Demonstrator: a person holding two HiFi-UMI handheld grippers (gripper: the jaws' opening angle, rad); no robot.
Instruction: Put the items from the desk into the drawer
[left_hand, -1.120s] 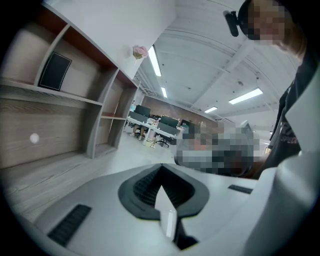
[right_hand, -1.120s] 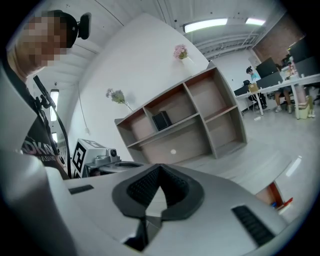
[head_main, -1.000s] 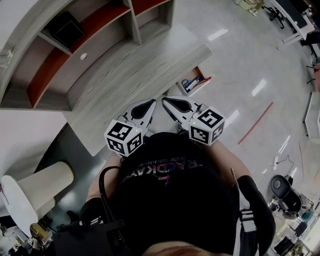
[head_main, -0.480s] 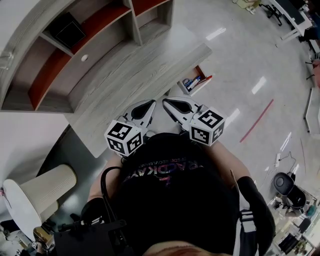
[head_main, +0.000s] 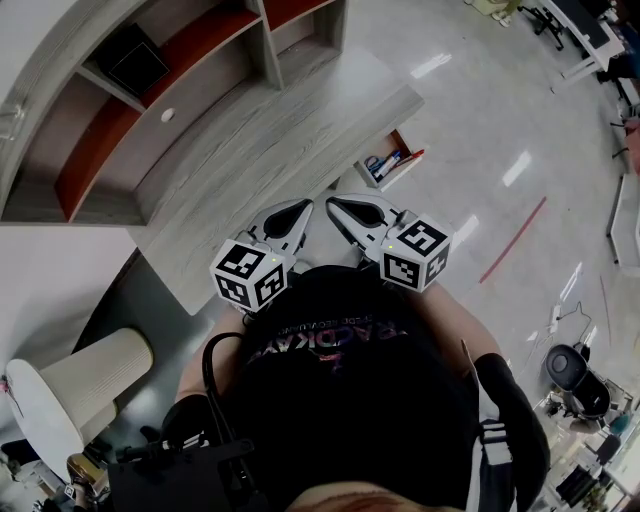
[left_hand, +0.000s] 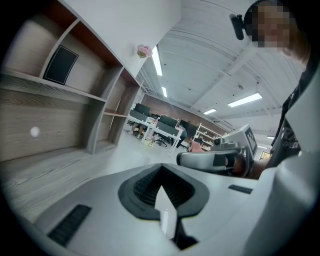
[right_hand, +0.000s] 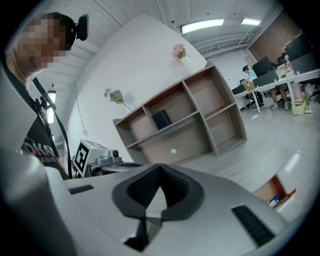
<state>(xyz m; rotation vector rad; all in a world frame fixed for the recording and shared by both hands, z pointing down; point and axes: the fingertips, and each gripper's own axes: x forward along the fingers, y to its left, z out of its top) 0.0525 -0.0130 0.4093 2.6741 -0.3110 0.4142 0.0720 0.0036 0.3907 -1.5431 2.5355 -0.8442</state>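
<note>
The grey wood-grain desk (head_main: 250, 165) lies in front of me in the head view. At its right end a small drawer (head_main: 389, 163) stands open, with pens and other small items inside; the right gripper view shows it low on the right as the drawer (right_hand: 278, 194). Both grippers hover close to my chest, above the desk's near edge, side by side. My left gripper (head_main: 302, 207) is shut with nothing between its jaws, as the left gripper (left_hand: 161, 169) shows in its own view. My right gripper (head_main: 334, 203) is also shut and holds nothing, seen again as the right gripper (right_hand: 159, 168).
A shelf unit (head_main: 200, 60) with red-brown backing rises behind the desk and holds a black box (head_main: 137, 58). A white round stool (head_main: 60, 385) stands low on the left. A black chair base (head_main: 566, 376) and a red floor line (head_main: 512, 245) lie to the right.
</note>
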